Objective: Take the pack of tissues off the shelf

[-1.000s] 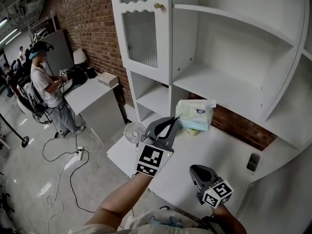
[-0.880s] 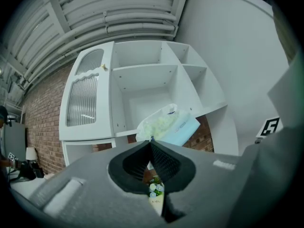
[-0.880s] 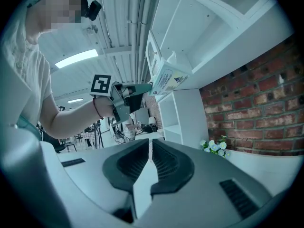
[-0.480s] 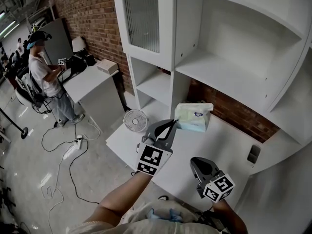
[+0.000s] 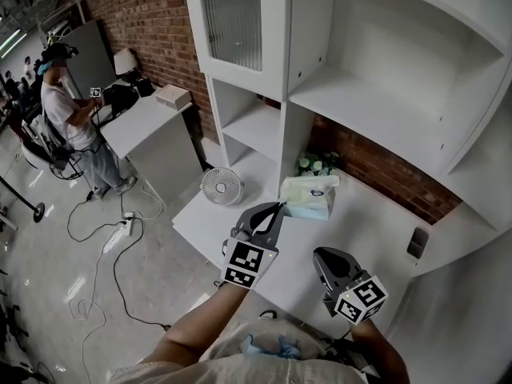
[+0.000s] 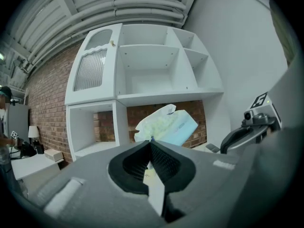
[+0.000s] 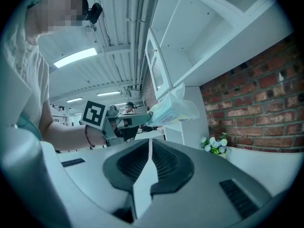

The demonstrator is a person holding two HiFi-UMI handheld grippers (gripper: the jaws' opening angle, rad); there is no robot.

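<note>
The pack of tissues [image 5: 308, 197], pale green and blue in a clear wrapper, hangs in the air above the white desk [image 5: 368, 230], in front of the white shelf unit [image 5: 352, 94]. My left gripper [image 5: 279, 207] is shut on the wrapper's near edge. In the left gripper view the pack [image 6: 166, 126] sticks up tilted just beyond the closed gripper [image 6: 151, 139]. My right gripper [image 5: 330, 263] stays lower right, shut and empty, over the desk's front. From the right gripper view [image 7: 150, 140] the pack [image 7: 172, 109] shows at the left gripper [image 7: 149, 114].
A small pot of white flowers [image 5: 316, 164] stands on the desk against the brick wall behind the pack. A little white fan [image 5: 220, 186] sits at the desk's left end and a grey block [image 5: 416, 243] at its right. A person [image 5: 68, 110] stands far left among floor cables.
The left gripper has drawn the pack down and back from the shelf, uncovering the flowers behind it. The right gripper has hardly moved.
</note>
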